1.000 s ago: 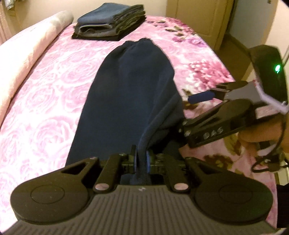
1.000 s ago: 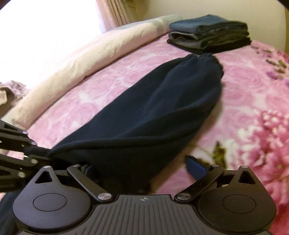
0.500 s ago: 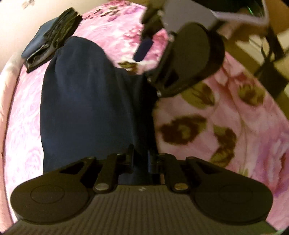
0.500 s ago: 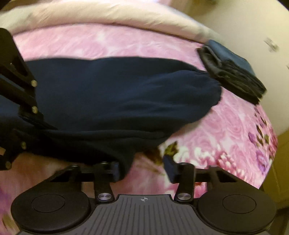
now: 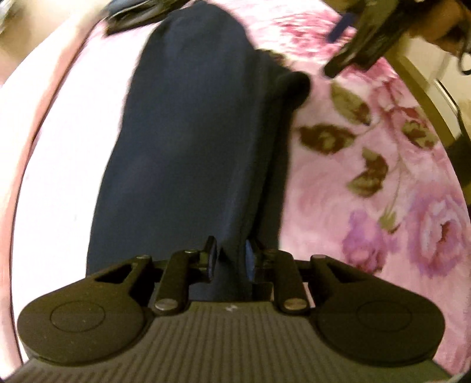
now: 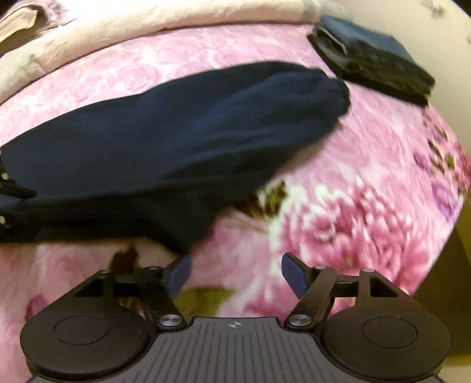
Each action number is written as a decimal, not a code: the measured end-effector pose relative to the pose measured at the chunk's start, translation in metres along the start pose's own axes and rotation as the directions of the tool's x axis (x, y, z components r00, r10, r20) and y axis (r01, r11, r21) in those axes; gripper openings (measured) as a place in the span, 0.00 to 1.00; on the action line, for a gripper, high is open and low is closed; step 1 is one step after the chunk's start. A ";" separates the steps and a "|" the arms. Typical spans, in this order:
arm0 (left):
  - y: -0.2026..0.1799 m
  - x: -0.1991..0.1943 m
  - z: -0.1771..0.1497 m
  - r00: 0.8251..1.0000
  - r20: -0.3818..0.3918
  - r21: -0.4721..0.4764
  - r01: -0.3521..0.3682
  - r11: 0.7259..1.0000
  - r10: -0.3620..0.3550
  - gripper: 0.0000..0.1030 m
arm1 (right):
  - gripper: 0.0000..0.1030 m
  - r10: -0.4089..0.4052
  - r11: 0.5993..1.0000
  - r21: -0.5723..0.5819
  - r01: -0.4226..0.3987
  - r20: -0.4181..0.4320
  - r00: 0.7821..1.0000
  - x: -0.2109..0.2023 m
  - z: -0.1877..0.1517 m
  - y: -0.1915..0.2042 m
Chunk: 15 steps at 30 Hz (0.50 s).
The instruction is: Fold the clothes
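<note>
- Pink floral bedspread (image 6: 368, 165) covers the bed; rolled cream blanket (image 6: 164, 14) lies along its far edge in right wrist view.
- Navy garment (image 5: 188, 141), long & narrow, lies stretched across the bedspread; looks like trousers folded lengthwise, can't confirm.
- Its far end (image 6: 321, 85) sits near a stack of folded dark clothes (image 6: 374, 59), not touching.
- Left gripper (image 5: 229, 259): near end of garment runs up between its blue pads (image 5: 249, 259); jaws opening, small gap on the left side, cloth lies loose between them, so grip is released.
- Right gripper (image 6: 235, 274): jaws wide & opening, nothing between; only bedspread below. Its left pad sits just beside the garment's lower edge fold (image 6: 188, 232), apart from it.
- Left wrist view: right gripper shows top right (image 5: 368, 32), over bedspread, clear of garment; a hand (image 5: 441, 20) holds it.
- Both views motion-blurred.
</note>
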State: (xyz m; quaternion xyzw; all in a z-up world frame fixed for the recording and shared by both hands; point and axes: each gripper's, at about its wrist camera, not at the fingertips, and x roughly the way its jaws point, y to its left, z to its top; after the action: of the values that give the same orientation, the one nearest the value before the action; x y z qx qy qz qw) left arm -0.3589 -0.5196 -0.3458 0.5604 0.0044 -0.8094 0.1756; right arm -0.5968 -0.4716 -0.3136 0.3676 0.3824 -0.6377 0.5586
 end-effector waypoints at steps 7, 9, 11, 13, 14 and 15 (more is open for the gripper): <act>0.012 -0.026 -0.035 0.998 -0.061 -0.221 -0.047 0.974 0.034 0.26 | 0.68 0.042 0.990 0.127 -0.055 0.103 0.994 -0.011 0.038 -0.039; 0.010 -0.031 -0.046 0.995 -0.094 -0.267 -0.063 0.962 0.039 0.25 | 0.68 0.069 0.988 0.131 -0.087 0.135 0.988 0.001 0.060 -0.048; 0.007 -0.038 -0.061 0.990 -0.133 -0.302 -0.082 0.950 0.043 0.25 | 0.68 0.090 0.989 0.104 -0.108 0.162 0.983 0.013 0.082 -0.048; 0.002 -0.047 -0.080 0.982 -0.180 -0.341 -0.118 0.933 0.058 0.25 | 0.68 0.093 0.990 0.097 -0.106 0.135 0.987 0.028 0.095 -0.046; 0.000 -0.052 -0.089 0.977 -0.205 -0.361 -0.139 0.922 0.067 0.25 | 0.68 0.091 0.989 0.104 -0.102 0.105 0.990 0.037 0.098 -0.045; -0.002 -0.058 -0.099 0.970 -0.230 -0.380 -0.160 0.911 0.074 0.25 | 0.68 0.089 0.989 0.111 -0.097 0.076 0.993 0.046 0.101 -0.044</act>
State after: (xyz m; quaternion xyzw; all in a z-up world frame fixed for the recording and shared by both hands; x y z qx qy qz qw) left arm -0.2519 -0.4815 -0.3302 0.5949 0.1526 -0.7158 0.3322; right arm -0.6492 -0.5788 -0.3067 0.3934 0.3077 -0.6445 0.5789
